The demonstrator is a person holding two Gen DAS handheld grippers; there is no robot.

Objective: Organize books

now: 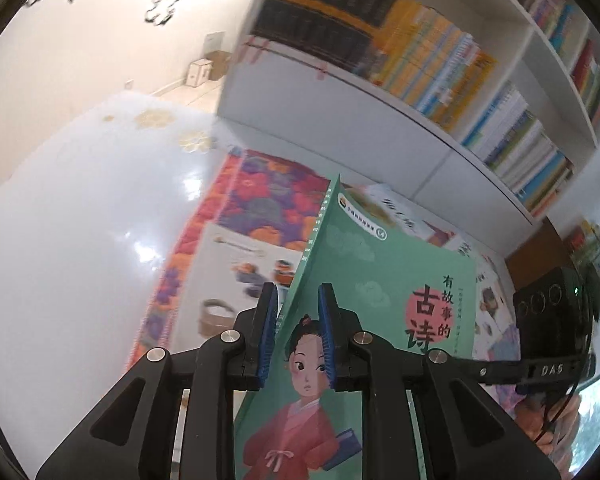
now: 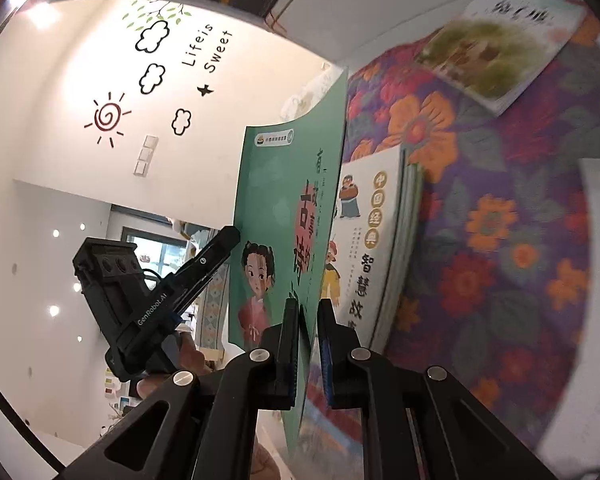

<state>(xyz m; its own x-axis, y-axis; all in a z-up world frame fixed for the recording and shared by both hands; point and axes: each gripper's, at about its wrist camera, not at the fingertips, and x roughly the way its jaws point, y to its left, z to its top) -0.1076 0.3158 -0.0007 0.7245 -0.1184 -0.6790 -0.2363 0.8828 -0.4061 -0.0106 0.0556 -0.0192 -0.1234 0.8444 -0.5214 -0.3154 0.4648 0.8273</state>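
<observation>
Both grippers hold the same green book, which is lifted clear of the flowered mat and stands on edge between them. The left gripper has its blue-padded fingers pinching the book at its lower portion, near the spine. The right gripper has its fingers clamped on the opposite edge of the same cover; in the right wrist view the left gripper appears at the book's far side, with a hand visible behind it. A white book lies flat on the mat directly behind the green book, atop further volumes. Another picture book lies apart near the white bookshelf, which is filled with upright books. Background detail is motion-blurred.
</observation>
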